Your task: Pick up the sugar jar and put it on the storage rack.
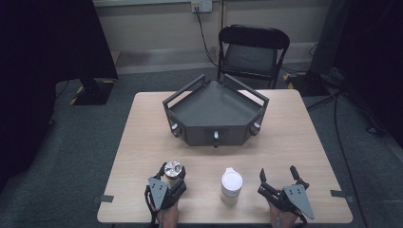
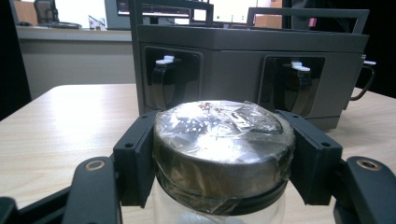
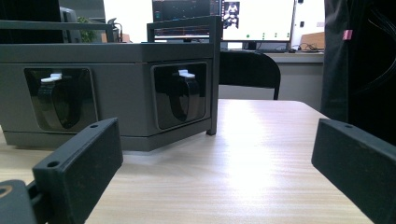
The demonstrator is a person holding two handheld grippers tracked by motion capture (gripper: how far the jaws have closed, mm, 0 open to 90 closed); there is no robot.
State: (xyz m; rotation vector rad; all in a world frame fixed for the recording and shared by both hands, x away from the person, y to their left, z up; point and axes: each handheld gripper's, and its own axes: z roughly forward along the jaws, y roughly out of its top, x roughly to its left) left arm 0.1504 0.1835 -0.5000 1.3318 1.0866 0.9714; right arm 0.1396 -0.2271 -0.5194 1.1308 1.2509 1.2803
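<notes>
A clear glass jar with a shiny metal lid (image 1: 173, 169) stands near the table's front edge on the left. My left gripper (image 1: 173, 175) is shut on it. In the left gripper view both black pads (image 2: 135, 158) press the sides of the lid (image 2: 223, 135). To its right stands a white cylindrical container with a white lid (image 1: 231, 185), untouched. Further right, my right gripper (image 1: 278, 173) rests open near the front edge. The right gripper view shows its jaws spread wide around the midpoint (image 3: 219, 172), with bare tabletop between them.
A dark grey angled box (image 1: 216, 111) with raised rails and small latches on its front faces sits mid-table; it also stands ahead of both grippers (image 2: 233, 51) (image 3: 116, 56). A black folding chair (image 1: 252, 50) is behind the wooden table (image 1: 142, 133). Cables lie on the floor at right.
</notes>
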